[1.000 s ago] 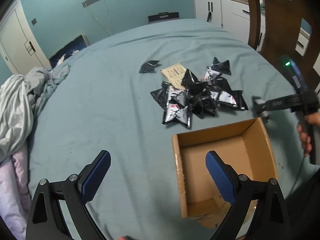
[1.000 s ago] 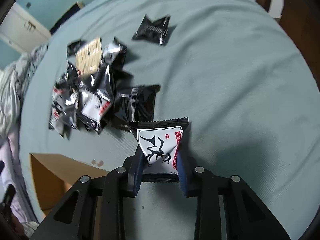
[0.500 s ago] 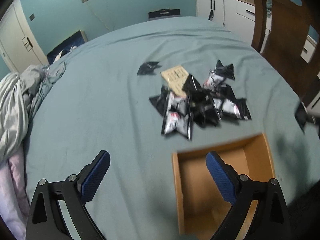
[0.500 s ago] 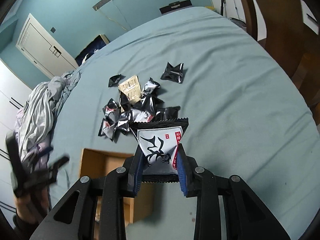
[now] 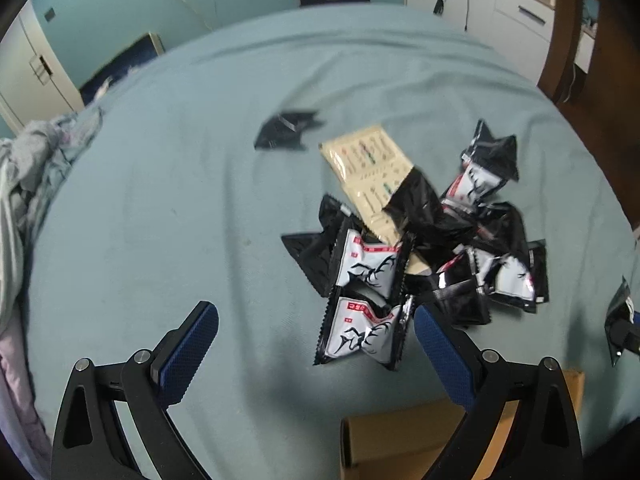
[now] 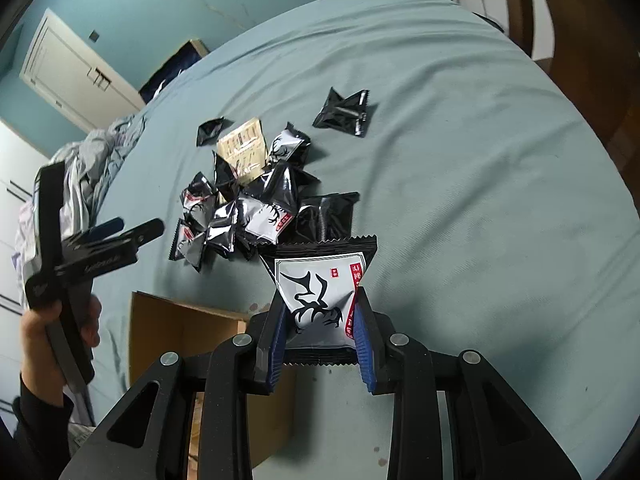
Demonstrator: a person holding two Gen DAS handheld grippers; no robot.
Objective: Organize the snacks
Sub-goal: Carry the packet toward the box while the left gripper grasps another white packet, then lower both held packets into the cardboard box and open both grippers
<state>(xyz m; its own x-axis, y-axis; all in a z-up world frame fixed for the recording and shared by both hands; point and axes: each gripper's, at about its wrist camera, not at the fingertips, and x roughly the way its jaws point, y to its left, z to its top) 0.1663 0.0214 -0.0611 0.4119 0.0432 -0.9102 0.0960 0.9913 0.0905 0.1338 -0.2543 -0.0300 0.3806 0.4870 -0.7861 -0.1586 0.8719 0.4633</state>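
Teal walls, white cupboard doors and a crumpled grey sheet [image 6: 92, 164] frame a bed covered in teal bedding [image 5: 160, 208], on which the snacks are laid out. Furthest left, the left gripper [image 5: 316, 344] is seen with its blue pads spread wide and nothing between them; it is judged to be lined up over the nearest white-and-black packet [image 5: 362, 330], which lies at the near edge of the heap and looks easiest to take. From the right wrist view the same gripper is seen held in a hand [image 6: 56, 332] at the left edge. A beige packet [image 5: 370, 172] is partly buried under black ones, so its full outline cannot be made out, and 1 black packet [image 5: 286, 130] lies apart beyond it. The pile of snack packets [image 6: 248, 200] is blurred in the left view, and a count cannot be given. Near the viewer sits the cardboard box [image 6: 176, 336], judged to be the container for the sorted snacks; its inside is largely hidden by the gripper bodies and cut off by the frame. On the right, the right gripper [image 6: 322, 344] is closed on 1 held packet [image 6: 320, 296], pinched by its lower part so the printed face stays upright, above bedding beside the box
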